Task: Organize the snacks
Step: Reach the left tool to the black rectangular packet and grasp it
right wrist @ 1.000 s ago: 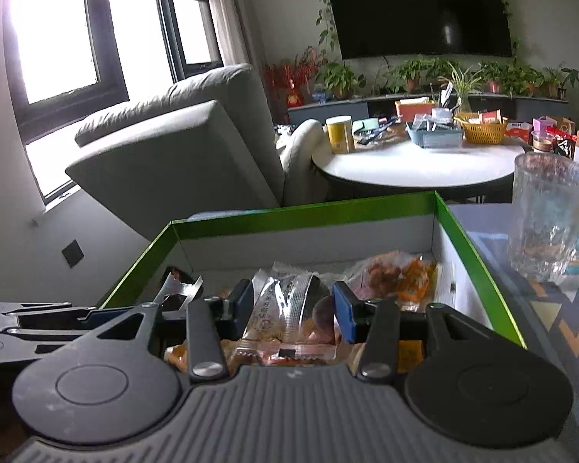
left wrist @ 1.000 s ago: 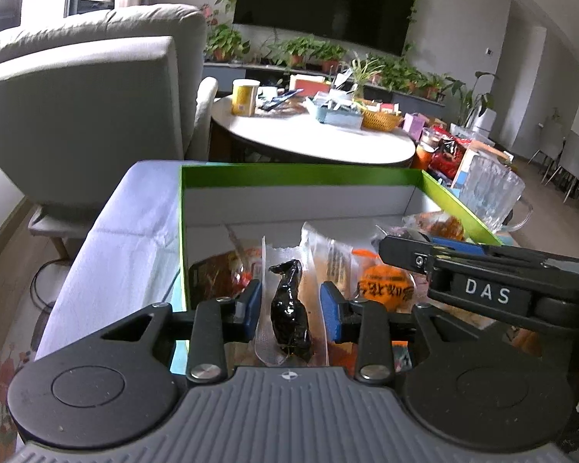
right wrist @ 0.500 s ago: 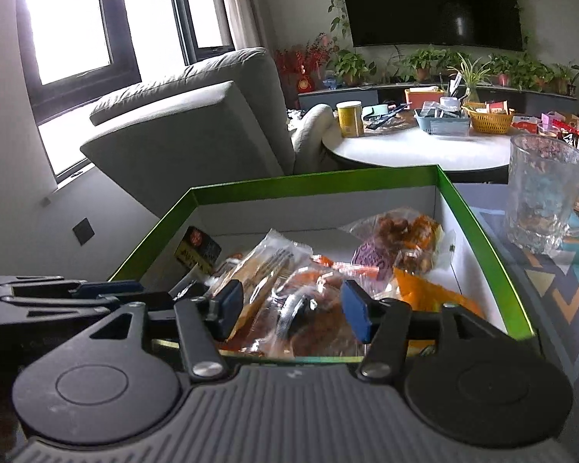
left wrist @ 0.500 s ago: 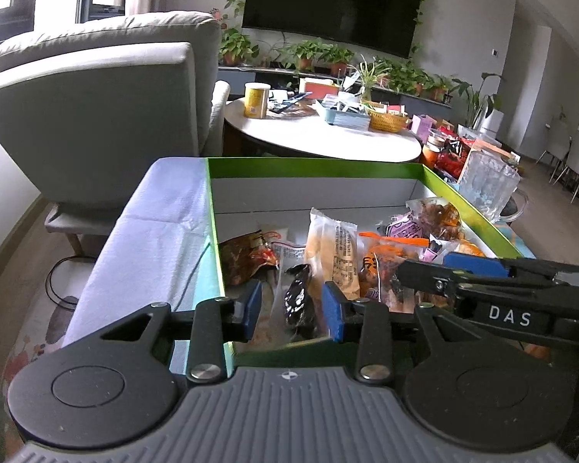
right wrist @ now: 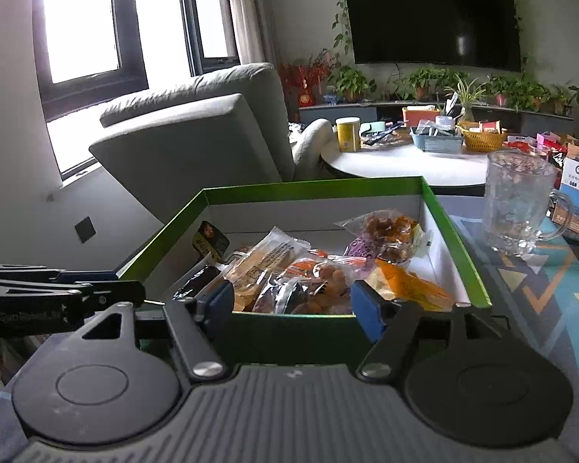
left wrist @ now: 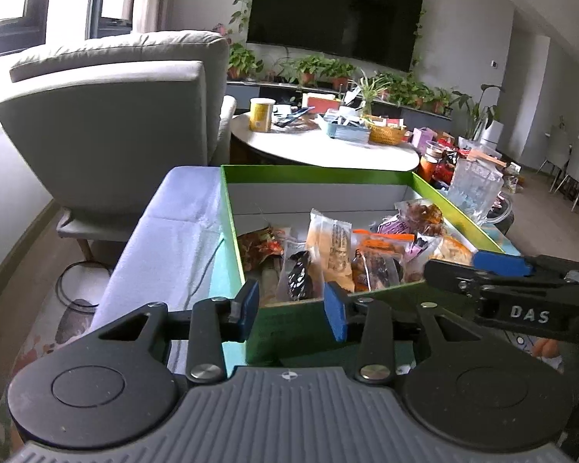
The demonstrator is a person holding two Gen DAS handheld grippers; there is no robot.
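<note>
A: What do the left fingers [left wrist: 291,305] hold?

B: Nothing. They are opening, just outside the box [left wrist: 301,332]. The right fingers [right wrist: 291,306] are apart and empty too.

A: Where are the snacks [right wrist: 308,270]?

B: In the box at twelve o'clock, probably to keep them together.

A: Any writing?

B: "DAS" on the right tool.

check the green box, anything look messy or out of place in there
Nothing spilled or torn. The snack packets lie in a loose overlapping heap inside the green box, not sorted, and one dark packet leans against its left wall.
</note>
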